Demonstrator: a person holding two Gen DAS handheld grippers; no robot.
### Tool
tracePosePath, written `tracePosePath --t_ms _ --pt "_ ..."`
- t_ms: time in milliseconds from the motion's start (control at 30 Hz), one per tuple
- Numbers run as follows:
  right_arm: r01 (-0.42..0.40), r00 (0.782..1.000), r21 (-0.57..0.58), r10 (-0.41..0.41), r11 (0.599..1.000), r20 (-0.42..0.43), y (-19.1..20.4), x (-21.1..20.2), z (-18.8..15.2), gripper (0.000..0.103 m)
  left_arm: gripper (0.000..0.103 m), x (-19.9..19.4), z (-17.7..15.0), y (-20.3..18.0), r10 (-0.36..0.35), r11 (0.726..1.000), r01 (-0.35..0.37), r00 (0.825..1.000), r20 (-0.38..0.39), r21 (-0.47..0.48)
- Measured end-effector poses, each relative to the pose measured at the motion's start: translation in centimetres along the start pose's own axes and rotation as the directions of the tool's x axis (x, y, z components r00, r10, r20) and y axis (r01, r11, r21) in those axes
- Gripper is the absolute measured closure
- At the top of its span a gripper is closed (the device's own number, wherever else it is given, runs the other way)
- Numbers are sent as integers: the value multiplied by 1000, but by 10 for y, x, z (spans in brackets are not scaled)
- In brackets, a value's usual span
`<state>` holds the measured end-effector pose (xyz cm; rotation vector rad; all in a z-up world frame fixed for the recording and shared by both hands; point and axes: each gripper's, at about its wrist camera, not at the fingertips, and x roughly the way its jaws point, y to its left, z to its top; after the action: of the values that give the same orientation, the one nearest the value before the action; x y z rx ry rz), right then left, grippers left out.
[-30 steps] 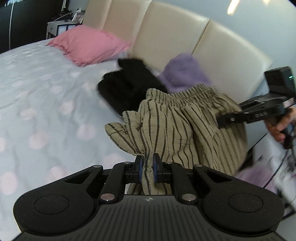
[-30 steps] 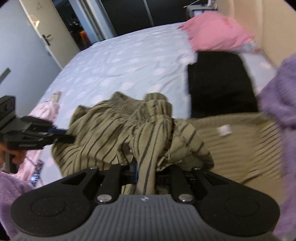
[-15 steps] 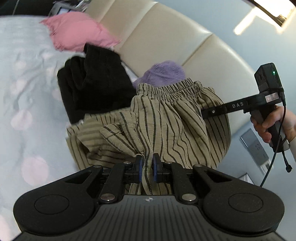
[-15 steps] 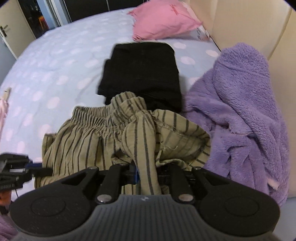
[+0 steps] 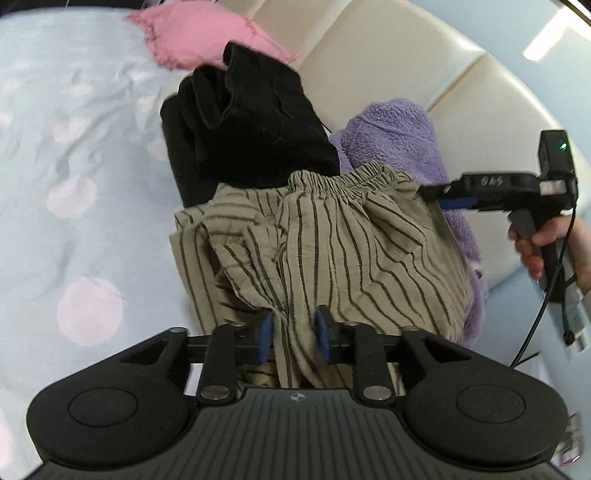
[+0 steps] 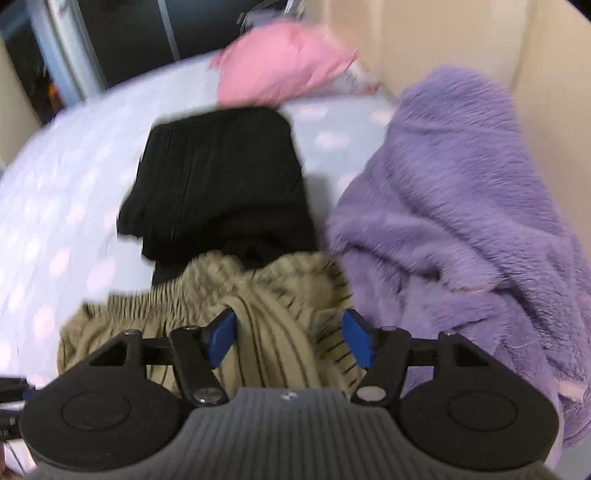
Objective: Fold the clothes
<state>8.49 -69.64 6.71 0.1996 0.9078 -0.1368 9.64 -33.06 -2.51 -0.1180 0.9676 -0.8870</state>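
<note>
Beyond striped shorts [image 5: 332, 236], R gripper [image 5: 439, 195] in L view only; both jaws apart, cloth loose between.

Striped shorts [image 5: 332, 243] were khaki-olive with thin dark vertical stripes, elastic waistband same khaki. Folded garment [image 5: 243, 125] beside them was plain black. Fleece [image 6: 461, 206] was solid lilac-purple, fuzzy. Pillow [image 5: 199, 33] was plain pink. Bed sheet [image 5: 74, 184] was pale blue with soft pink-white dots. Headboard [image 5: 388, 62] was cream. Both tools [image 5: 293, 328] [image 6: 288, 336] were black with blue pads.
</note>
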Motion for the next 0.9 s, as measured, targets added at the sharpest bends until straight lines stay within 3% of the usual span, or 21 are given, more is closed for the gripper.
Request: tracePosePath --t_ms 167,233,300,367,467,600,667,767,900 --pt "-35 995 19 33 999 94 0 -25 -27 40 63 -32 4 -19 47 993 -59 993 110 105" --pt "-52 992 14 50 999 119 3 -33 -40 47 63 -38 7 -28 23 987 -44 991 133 153" --pt "-69 987 9 67 998 144 7 -42 -53 60 63 -38 9 -39 -10 978 -18 991 136 206" --pt "-97 984 0 96 995 153 12 -46 -71 60 63 -35 4 -50 -31 967 -2 992 125 255" --pt "-129 983 -23 130 991 126 20 -37 -97 50 63 -28 -11 -62 -40 941 3 994 101 339" --pt "-16 996 -43 19 999 88 14 -9 -123 53 63 -18 -37 -73 -28 889 -5 997 66 459" --pt "22 997 9 -23 1000 73 -2 7 -128 53 62 -12 -49 -79 -21 857 -7 999 49 516" --pt "10 998 111 -17 994 68 -25 27 -130 53 59 -5 -64 -84 -9 803 -7 1000 23 596" --pt "-2 997 163 -10 987 72 -34 44 -128 53 53 2 -84 -90 29 701 -48 999 39 711"
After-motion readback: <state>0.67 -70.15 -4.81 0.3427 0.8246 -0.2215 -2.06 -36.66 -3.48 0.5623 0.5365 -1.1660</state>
